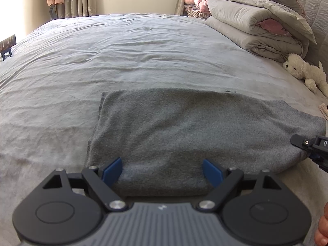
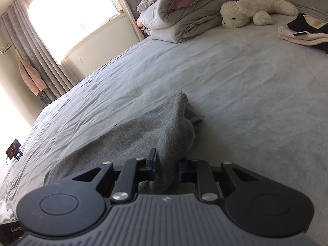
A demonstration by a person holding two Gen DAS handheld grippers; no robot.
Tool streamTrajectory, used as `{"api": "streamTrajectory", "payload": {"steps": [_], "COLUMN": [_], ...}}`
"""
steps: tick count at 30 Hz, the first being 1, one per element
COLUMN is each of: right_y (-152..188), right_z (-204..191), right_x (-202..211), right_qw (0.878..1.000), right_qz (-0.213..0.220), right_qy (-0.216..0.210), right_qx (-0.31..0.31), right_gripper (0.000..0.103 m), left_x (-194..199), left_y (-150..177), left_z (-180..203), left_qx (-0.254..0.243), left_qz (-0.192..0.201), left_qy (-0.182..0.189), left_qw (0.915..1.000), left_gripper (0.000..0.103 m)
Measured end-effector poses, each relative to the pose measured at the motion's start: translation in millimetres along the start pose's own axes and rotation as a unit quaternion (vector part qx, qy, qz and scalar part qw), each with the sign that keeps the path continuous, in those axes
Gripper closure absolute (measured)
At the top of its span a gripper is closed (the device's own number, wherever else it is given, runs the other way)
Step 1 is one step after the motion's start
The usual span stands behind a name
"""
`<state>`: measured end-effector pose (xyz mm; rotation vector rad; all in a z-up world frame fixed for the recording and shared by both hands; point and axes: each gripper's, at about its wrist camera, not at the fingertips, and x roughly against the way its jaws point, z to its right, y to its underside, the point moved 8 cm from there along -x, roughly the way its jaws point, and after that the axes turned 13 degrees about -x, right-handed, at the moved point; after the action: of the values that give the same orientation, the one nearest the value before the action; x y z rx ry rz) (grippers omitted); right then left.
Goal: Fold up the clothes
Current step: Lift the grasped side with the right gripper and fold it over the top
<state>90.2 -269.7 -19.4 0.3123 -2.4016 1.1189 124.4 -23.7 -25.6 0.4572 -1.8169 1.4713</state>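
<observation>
So the grey fleece garment (image 1: 190, 131) is lying folded into a rough rectangle on the bed (image 1: 123, 57), near the front edge, with its near fold right up against the cameras. The left tongs (image 1: 162, 172) are spread wide, blue pads (image 1: 112, 171) sitting either side of the near edge of the fabric, not squeezing anything. The right tongs (image 2: 167, 169) are pinching a bunched-up end of the garment (image 2: 143, 135), and you can see that end lifted into a ridge with a loose corner flopping off to the right. In the left wrist view the right tongs (image 1: 307, 145) poke in from the right side at the garment's far right end. Further out on the grey sheet there's a white plush dog (image 2: 252, 8) near the headboard side, a stack of folded grey duvets (image 1: 258, 24) next to it, and a cream and dark pile of clothes (image 2: 305, 30) off to the right. Curtains (image 2: 37, 47) and a bright window (image 2: 67, 12) behind all that.
</observation>
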Motion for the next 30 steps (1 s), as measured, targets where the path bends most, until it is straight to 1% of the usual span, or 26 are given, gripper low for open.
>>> {"api": "streamTrajectory", "payload": {"steps": [2,5,8,11,14,16,18,19,20,22,25,27,30], "right_y": [0,1,4,3,0,1,2,3,5,11,29,47,83], "right_z": [-1,-17,-25,-21,-11,-12,-15,-21,-31,-57,-96,-122,-154], "right_x": [1,8,6,1,-3,-1,1,3,5,11,18,22,25], "right_qw": [1.000,0.998,0.993,0.994,0.998,0.998,0.998,0.997,0.994,0.982,0.955,0.932,0.892], "right_qz": [0.004,0.032,0.047,0.040,0.022,0.025,0.031,0.041,0.059,0.097,0.135,0.153,0.162], "right_qy": [0.001,-0.001,0.008,0.020,0.030,0.038,0.046,0.049,0.051,0.050,0.029,0.005,-0.029], "right_qx": [0.005,0.060,0.104,0.097,0.046,0.034,0.027,0.041,0.075,0.157,0.261,0.330,0.422], "right_gripper": [0.081,0.081,0.081,0.081,0.082,0.082,0.082,0.082,0.082,0.083,0.083,0.083,0.086], "left_x": [1,3,8,16,25,29,32,34,36,39,41,42,41], "left_y": [-1,-3,-5,-8,-12,-12,-11,-10,-9,-7,-6,-5,-4], "left_z": [-2,-7,-21,-38,-53,-64,-79,-88,-97,-115,-133,-140,-146], "left_qx": [0.006,0.025,0.070,0.112,0.129,0.146,0.175,0.192,0.209,0.239,0.271,0.285,0.297], "left_qz": [0.000,0.001,0.002,0.007,0.013,0.013,0.012,0.014,0.015,0.018,0.024,0.025,0.026], "left_qy": [0.004,0.017,0.039,0.054,0.060,0.065,0.071,0.072,0.072,0.070,0.072,0.073,0.072], "left_qw": [1.0000,0.9995,0.9968,0.9922,0.9897,0.9870,0.9820,0.9787,0.9752,0.9683,0.9594,0.9553,0.9519], "left_gripper": [0.016,0.016,0.016,0.016,0.016,0.016,0.016,0.016,0.016,0.016,0.016,0.016,0.016]}}
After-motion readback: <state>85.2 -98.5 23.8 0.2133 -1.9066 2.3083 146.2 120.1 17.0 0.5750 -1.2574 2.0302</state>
